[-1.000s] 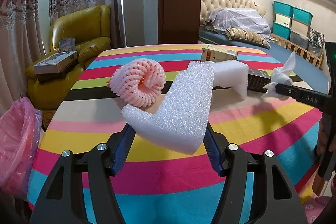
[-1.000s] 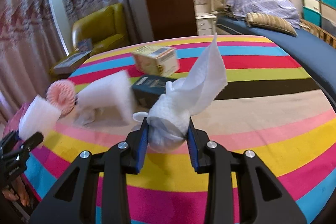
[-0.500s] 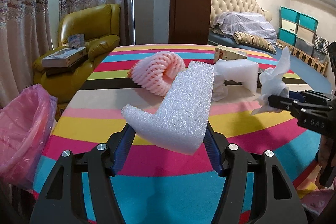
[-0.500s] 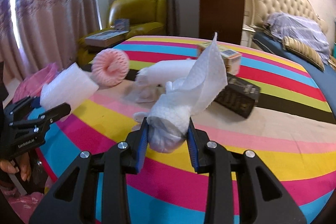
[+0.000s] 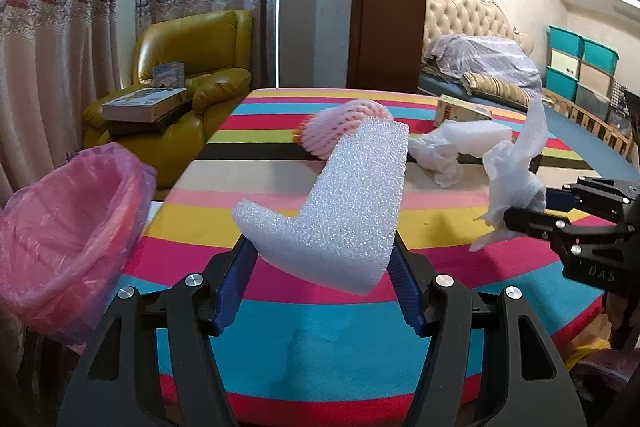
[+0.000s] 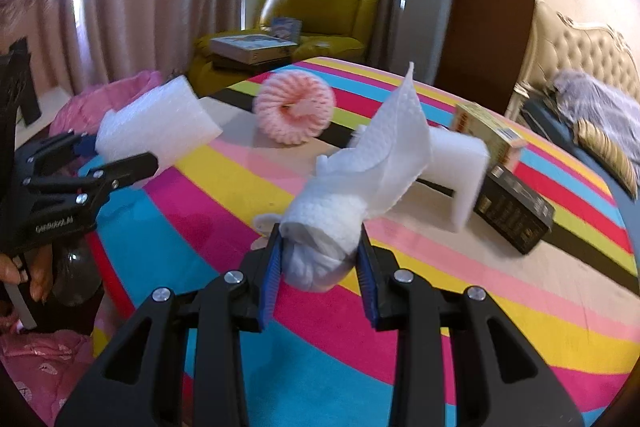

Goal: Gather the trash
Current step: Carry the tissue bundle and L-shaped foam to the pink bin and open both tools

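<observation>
My left gripper (image 5: 324, 259) is shut on an L-shaped white foam piece (image 5: 344, 203), held above the striped table's near left edge. My right gripper (image 6: 320, 259) is shut on a crumpled white paper towel (image 6: 360, 179), also held above the table. Each gripper shows in the other's view: the right one (image 5: 516, 215) with the towel (image 5: 516, 171), the left one (image 6: 132, 157) with the foam (image 6: 156, 127). A pink-lined trash bin (image 5: 60, 227) stands left of the table. On the table lie a pink foam net (image 6: 294, 107), a white foam block (image 6: 456, 163) and crumpled white paper (image 5: 436, 155).
A black box (image 6: 516, 211) and a yellow carton (image 6: 488, 135) lie on the striped table (image 6: 520, 327). A yellow armchair (image 5: 184, 87) with boxes stands behind the bin. A bed (image 5: 480, 67) is at the far right. Pink bags (image 6: 44, 367) lie on the floor.
Both grippers have swung left with their loads held. The pink bin has come more fully into the left wrist view and is now closer.
</observation>
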Available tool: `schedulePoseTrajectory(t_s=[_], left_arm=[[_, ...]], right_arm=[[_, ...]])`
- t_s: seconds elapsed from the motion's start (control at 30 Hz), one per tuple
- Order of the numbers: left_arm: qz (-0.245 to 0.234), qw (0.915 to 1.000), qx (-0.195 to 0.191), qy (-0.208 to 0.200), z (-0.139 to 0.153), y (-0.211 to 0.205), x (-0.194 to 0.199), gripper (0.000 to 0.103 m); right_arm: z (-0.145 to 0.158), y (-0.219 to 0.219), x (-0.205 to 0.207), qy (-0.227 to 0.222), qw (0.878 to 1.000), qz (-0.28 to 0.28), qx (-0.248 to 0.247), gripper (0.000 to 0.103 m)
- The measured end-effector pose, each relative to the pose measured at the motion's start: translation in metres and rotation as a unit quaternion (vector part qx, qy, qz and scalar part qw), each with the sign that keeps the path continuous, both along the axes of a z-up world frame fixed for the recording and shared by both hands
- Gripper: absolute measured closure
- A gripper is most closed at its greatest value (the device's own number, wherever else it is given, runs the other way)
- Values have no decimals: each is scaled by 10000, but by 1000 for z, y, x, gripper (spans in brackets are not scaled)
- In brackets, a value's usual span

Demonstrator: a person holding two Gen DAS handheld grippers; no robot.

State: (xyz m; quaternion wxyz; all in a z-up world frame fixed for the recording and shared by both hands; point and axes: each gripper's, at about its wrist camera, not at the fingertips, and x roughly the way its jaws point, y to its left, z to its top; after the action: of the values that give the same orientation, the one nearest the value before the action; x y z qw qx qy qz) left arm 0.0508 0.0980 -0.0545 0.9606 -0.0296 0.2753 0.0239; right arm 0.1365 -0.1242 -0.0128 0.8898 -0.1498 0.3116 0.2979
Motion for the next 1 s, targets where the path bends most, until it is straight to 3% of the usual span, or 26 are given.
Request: schedulePoseTrajectory(t_s=[0.5, 1.0], left_arm=[[618, 9974, -43, -380, 24, 52, -34, 44], [1524, 9867, -53, -555, 41, 130, -71, 43]], right_arm=[[13, 58, -21, -384, 9950, 773, -503, 70], [39, 152, -27, -611, 9780, 1958, -379, 69]])
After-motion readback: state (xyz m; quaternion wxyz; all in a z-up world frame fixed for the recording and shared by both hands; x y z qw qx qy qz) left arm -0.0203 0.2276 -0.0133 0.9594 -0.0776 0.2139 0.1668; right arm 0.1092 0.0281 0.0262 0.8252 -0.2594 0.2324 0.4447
